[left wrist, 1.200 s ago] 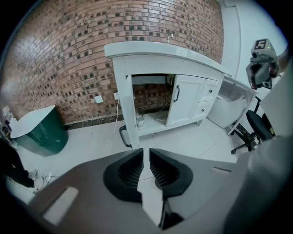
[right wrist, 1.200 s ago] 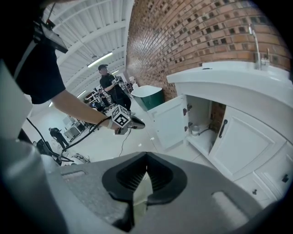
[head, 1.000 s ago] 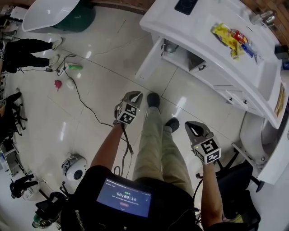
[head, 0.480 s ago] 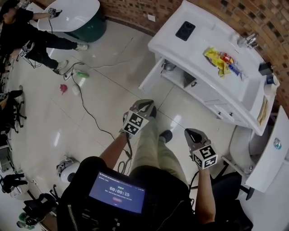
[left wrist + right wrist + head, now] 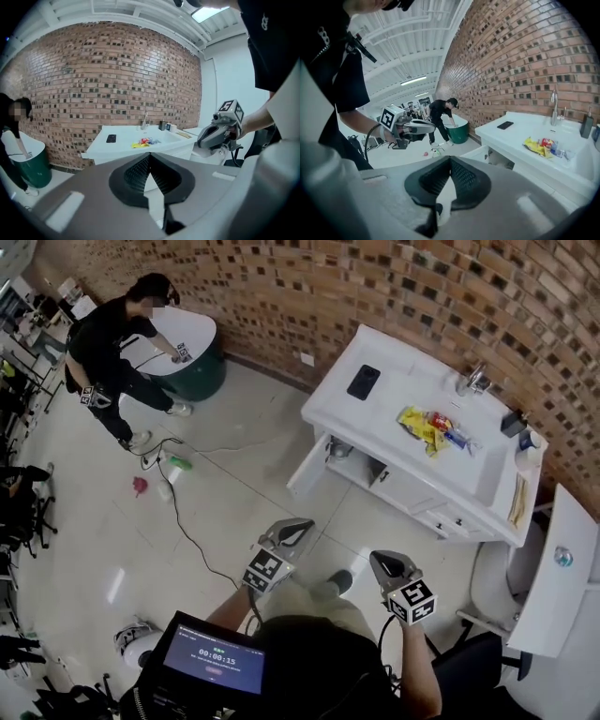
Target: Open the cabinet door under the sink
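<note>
Hovering empty with jaws pressed together, left gripper [image 5: 298, 524] and right gripper [image 5: 382, 564] leave the open cabinet door [image 5: 307, 468] unheld; it might swing shut.

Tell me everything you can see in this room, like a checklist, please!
Surface: white vanity top with a sink basin and faucet.
Job's things: cabinet door under the top stands swung open.
Clutter: phone and snack wrappers on the vanity; green bottle and pink item on the floor.
Grippers: left gripper shut, empty; right gripper shut, empty; both away from the vanity.
Cables: black cable across the floor tiles.
Surroundings: brick wall; person at a green tub.
</note>
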Available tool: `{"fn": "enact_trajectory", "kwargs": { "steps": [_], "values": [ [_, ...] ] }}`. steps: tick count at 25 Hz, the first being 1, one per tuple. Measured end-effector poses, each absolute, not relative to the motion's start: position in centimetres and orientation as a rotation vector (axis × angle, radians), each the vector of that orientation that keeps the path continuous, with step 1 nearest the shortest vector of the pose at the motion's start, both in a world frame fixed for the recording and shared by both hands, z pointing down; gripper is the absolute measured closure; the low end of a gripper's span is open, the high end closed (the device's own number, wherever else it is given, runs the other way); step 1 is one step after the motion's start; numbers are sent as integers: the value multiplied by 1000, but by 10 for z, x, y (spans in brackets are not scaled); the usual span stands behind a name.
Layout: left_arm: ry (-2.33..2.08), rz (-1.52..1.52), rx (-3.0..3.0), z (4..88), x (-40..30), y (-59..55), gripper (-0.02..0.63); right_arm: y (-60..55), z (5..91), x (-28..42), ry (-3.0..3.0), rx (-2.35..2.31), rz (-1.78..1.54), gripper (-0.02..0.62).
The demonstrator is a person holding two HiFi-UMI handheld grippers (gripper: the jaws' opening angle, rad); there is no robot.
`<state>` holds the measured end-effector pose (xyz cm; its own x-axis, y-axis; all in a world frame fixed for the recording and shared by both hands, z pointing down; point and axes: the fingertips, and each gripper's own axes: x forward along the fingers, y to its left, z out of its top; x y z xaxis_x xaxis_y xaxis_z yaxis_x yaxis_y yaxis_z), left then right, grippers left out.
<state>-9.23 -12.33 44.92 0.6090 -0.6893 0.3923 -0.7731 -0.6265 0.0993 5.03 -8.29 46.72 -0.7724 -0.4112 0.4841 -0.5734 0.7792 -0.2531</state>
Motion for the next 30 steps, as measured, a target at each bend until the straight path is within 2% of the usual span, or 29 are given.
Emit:
{"fn": "enact_trajectory", "kwargs": {
  "steps": [14, 30],
  "values": [
    [-979, 346, 2643, 398, -101, -24, 591, -27, 441, -2, -2615, 835, 524, 604],
    [-934, 287, 2651, 389, -182, 144, 591, 176, 434, -114, -2604, 858, 544, 604]
  ]
}}
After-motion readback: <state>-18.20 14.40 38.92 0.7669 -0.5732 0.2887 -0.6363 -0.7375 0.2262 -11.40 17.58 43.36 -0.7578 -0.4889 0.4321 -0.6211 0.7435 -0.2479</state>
